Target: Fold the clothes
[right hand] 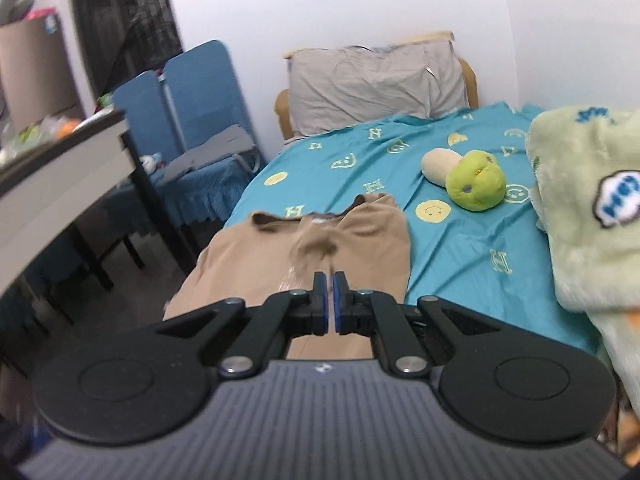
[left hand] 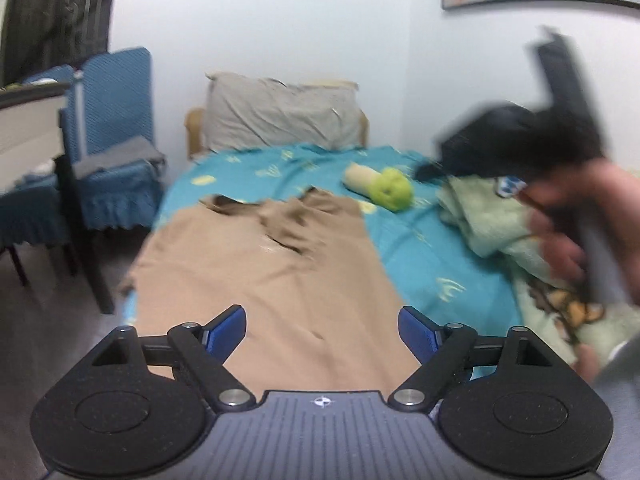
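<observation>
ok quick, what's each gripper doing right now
left gripper: open, nothing between its fingers
right gripper: shut, holding nothing

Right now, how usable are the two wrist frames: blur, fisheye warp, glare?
Left wrist view: motion smear throughout, worst on the right gripper and the hand holding it; the tan shirt is soft. Right wrist view: sharper, the green plush toy is crisp, the desk at the left edge blurs. Both bend straight lines near the rims; lighting is flat, no glare.
</observation>
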The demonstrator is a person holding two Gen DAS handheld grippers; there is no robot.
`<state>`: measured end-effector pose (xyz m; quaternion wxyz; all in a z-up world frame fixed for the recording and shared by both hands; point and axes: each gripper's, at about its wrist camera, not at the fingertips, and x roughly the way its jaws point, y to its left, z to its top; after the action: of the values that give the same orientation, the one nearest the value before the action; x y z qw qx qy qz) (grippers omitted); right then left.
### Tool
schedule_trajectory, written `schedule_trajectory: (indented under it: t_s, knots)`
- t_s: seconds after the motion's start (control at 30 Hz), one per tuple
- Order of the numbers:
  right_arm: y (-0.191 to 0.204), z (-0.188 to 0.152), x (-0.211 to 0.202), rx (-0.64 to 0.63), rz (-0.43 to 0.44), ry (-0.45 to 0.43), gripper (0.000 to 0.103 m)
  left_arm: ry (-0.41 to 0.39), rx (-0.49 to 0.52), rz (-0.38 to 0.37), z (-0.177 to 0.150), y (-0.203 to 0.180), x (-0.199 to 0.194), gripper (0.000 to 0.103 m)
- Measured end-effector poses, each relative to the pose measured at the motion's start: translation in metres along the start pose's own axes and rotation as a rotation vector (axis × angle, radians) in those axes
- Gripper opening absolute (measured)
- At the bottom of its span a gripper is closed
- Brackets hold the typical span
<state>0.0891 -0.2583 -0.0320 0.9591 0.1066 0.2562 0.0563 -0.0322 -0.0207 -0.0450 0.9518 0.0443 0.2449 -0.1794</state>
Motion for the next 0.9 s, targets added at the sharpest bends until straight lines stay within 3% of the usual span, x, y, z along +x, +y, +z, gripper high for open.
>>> schedule_trajectory:
  t_s: [0.03,0.07,0.1,0.13,0.17,0.27,0.4,0.57,0.7,0.8,0.9]
  knots:
    - [0.007,-0.008,-0.009,-0.018,0.015,-0.001,0.007,-0.007,-0.001,0.022,0.000,0.005,0.000,0.088]
    - [0.012,-0.016,-0.017,-0.034,0.025,-0.004,0.015,-0.006,-0.007,0.038,0.000,0.010,0.000,0.088]
    - [0.016,-0.021,-0.024,-0.039,0.028,-0.017,0.048,-0.005,-0.021,0.046,0.001,0.015,0.001,0.089]
    - [0.019,-0.025,-0.029,-0.033,0.034,-0.038,0.072,-0.007,-0.037,0.045,0.001,0.019,0.001,0.090]
    - [0.021,-0.028,-0.035,-0.025,0.038,-0.061,0.102,-0.011,-0.053,0.043,0.002,0.023,0.001,0.093]
    - [0.023,-0.030,-0.036,-0.007,0.028,-0.084,0.103,-0.026,-0.088,0.043,0.004,0.032,0.001,0.100]
    - [0.023,-0.033,-0.029,0.008,-0.018,-0.056,0.103,-0.012,-0.179,0.033,0.009,0.051,0.011,0.100]
    - [0.023,-0.038,-0.024,0.007,-0.046,-0.042,0.103,0.097,-0.509,-0.004,0.034,0.127,0.069,0.100]
    - [0.019,-0.040,-0.013,0.030,-0.044,-0.022,0.103,0.157,-0.807,0.032,0.029,0.212,0.126,0.096]
    - [0.014,-0.041,0.000,0.069,-0.051,-0.001,0.103,0.158,-1.060,0.031,0.002,0.268,0.164,0.094]
    - [0.008,-0.042,0.016,0.119,-0.060,0.029,0.103,0.150,-1.167,0.039,-0.019,0.299,0.194,0.092]
